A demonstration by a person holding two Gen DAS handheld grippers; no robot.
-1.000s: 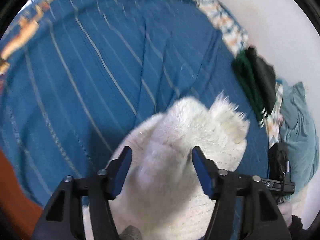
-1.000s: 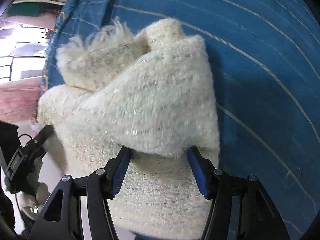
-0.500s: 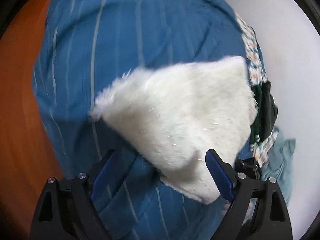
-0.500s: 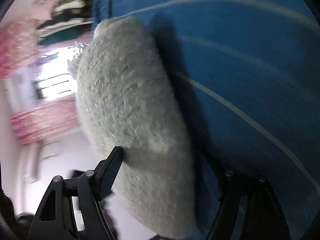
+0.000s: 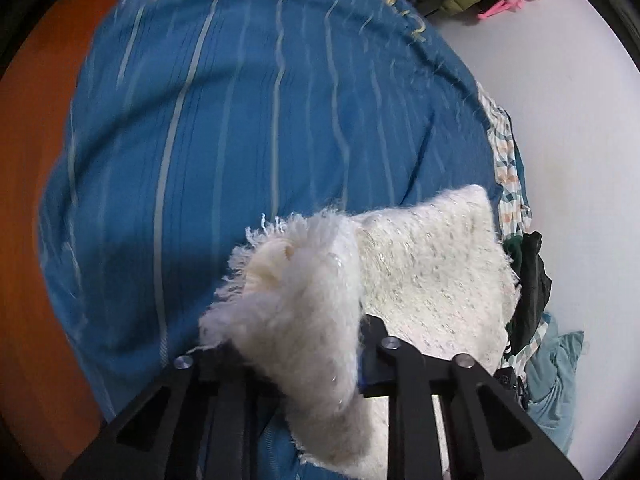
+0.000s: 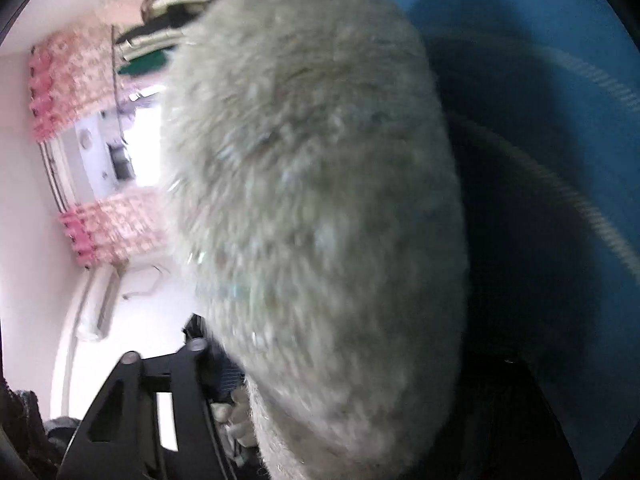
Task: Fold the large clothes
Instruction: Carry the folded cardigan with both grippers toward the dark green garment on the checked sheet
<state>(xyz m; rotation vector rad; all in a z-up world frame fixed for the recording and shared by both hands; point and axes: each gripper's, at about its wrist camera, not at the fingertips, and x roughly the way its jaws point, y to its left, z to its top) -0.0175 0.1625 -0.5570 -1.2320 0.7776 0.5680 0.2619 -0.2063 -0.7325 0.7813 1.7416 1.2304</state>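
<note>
Garment: a fuzzy cream sweater (image 6: 316,200) rises from between the fingers of the right gripper (image 6: 344,364) and fills the middle of the view, blurred.
Grip: fabric hides the fingertips.
Right of the claw: blue striped bedspread (image 6: 580,92), shadowed.
Left of the claw: pink curtains (image 6: 76,80).

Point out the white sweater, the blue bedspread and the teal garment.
white sweater (image 5: 432,280): left wrist view, on its flat knit panel.
blue bedspread (image 5: 240,128): left wrist view, on a bare striped stretch.
teal garment (image 5: 556,376): left wrist view, on its crumpled middle.
</note>
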